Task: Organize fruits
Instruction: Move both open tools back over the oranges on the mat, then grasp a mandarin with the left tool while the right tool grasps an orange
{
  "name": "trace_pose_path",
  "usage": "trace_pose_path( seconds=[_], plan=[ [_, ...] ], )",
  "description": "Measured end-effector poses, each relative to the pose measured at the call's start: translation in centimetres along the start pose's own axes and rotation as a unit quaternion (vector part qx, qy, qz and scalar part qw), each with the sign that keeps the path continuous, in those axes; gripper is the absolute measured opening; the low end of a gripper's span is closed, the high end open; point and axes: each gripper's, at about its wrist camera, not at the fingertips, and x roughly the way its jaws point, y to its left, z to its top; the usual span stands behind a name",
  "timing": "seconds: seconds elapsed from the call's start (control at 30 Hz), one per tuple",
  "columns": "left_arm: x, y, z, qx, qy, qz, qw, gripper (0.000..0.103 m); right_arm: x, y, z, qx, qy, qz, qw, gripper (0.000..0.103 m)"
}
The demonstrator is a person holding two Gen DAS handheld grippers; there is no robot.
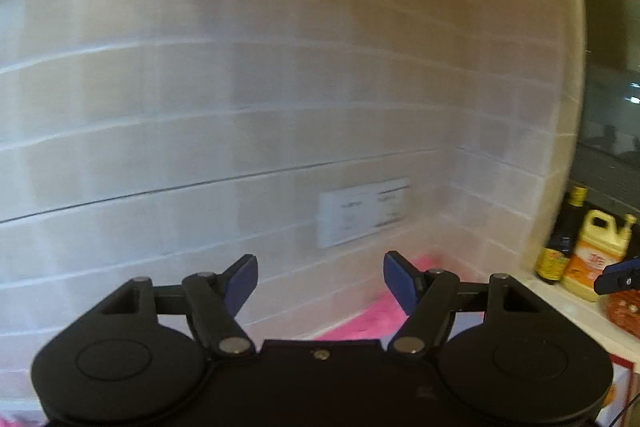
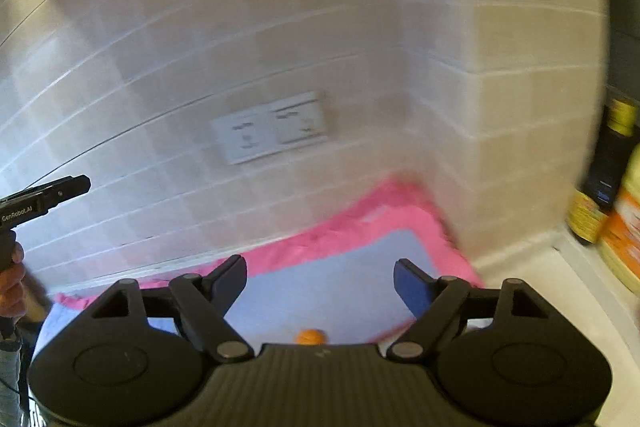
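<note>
The left claw (image 1: 319,281) stands spread with nothing between its blue pads; it faces the tiled wall (image 1: 200,107) and a double socket plate (image 1: 362,213), with only a strip of pink cloth (image 1: 380,311) showing below it. The right claw (image 2: 320,285) is spread too and empty; beneath it lies the same cloth, pink at the border (image 2: 360,223) and pale blue in the middle, spread on the white worktop (image 2: 560,287); a small orange fruit (image 2: 309,337) sits on the blue part, just above the claw's body and well short of its pads. Further right, on the ledge, stand a dark bottle (image 2: 608,163) and a yellow jug (image 2: 628,227); in the left view something reddish sits by the right edge, too blurred to name. At the far left of the right view the other tool and the person's hand (image 2: 14,283) appear.

Judging by this, both claws are between placements, holding no fruit; the step in hand looks like a pause before the next pick. The next move would call for tipping a claw down toward the orange fruit, bringing the pads to either side of it, and closing gently so it does not roll on the soft cloth.
</note>
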Motion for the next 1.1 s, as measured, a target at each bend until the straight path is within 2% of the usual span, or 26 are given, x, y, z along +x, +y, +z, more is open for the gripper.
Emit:
trace_pose_path(
  seconds=[0.13,0.23,0.33,0.43,0.53,0.6,0.63,0.7,0.93,0.97,1.03,1.1],
  plan=[
    [1.5,4.0,-3.9,-0.019,0.043,0.031,0.9984,0.083,5.0,3.0,0.2,-0.007,0.036,0.031,0.999,0.083],
    [4.3,6.4,-8.7,-0.033,0.104,0.055,0.9925,0.083,9.8,5.0,-0.7,-0.015,0.084,0.046,0.995,0.083],
    [6.9,9.3,-13.7,-0.088,0.174,0.07,0.9784,0.082,14.5,7.2,-2.4,-0.025,0.132,0.06,0.989,0.078],
    [8.6,11.6,-18.0,-0.162,0.22,0.056,0.9603,0.082,18.9,9.5,-4.9,-0.045,0.172,0.07,0.982,0.073],
    [9.6,12.8,-20.5,-0.211,0.244,0.044,0.9457,0.078,22.7,11.3,-7.1,-0.072,0.208,0.069,0.973,0.069],
    [10.2,13.1,-21.6,-0.223,0.254,0.045,0.9402,0.077,24.8,12.3,-8.5,-0.087,0.228,0.068,0.967,0.067],
    [10.6,13.0,-21.8,-0.228,0.257,0.043,0.9381,0.072,25.7,12.8,-9.1,-0.094,0.236,0.068,0.965,0.066],
    [11.1,12.8,-22.3,-0.237,0.265,0.03,0.9342,0.069,26.9,13.3,-10.2,-0.105,0.249,0.072,0.96,0.066],
    [13.0,11.1,-23.7,-0.235,0.284,-0.004,0.9297,0.068,30.0,14.1,-11.8,-0.102,0.278,0.092,0.951,0.066],
    [13.2,10.8,-24.0,-0.227,0.284,0.002,0.9315,0.067,30.2,14.2,-12.0,-0.103,0.281,0.093,0.95,0.066],
    [13.4,10.0,-24.4,-0.203,0.288,0.022,0.9357,0.058,30.5,14.4,-12.4,-0.108,0.284,0.096,0.948,0.066],
    [13.0,9.4,-24.5,-0.184,0.28,0.027,0.9418,0.057,30.6,14.7,-12.8,-0.112,0.285,0.1,0.947,0.066]
  ],
)
